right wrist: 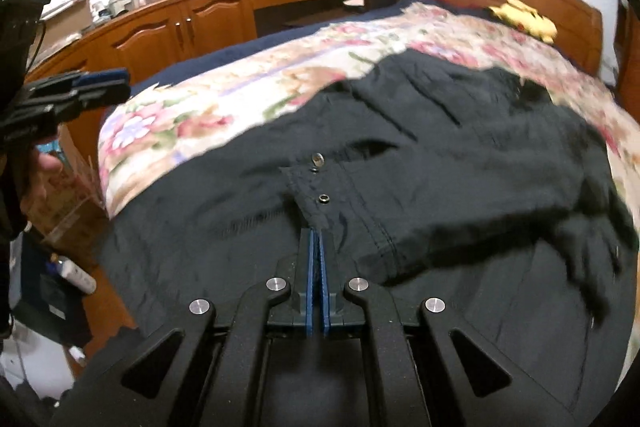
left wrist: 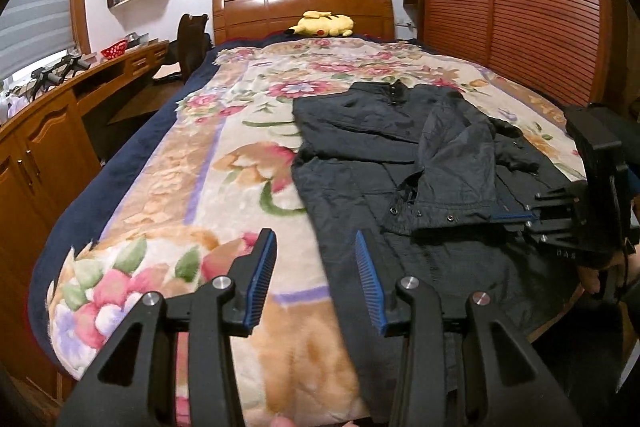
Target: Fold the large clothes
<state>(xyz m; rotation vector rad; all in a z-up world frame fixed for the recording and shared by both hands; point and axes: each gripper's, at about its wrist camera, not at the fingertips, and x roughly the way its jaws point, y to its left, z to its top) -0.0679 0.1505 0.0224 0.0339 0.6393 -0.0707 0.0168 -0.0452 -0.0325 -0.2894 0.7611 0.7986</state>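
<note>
Dark jacket (left wrist: 400,163) spread on the bed's flowered blanket (left wrist: 224,163). Right tool (right wrist: 317,233) pinched on the sleeve cuff (right wrist: 320,203); left tool (left wrist: 316,255) spread wide, empty, over the near hem. Best laid straight across the chest, cuff taut, wrinkles smoothed before letting go.
</note>
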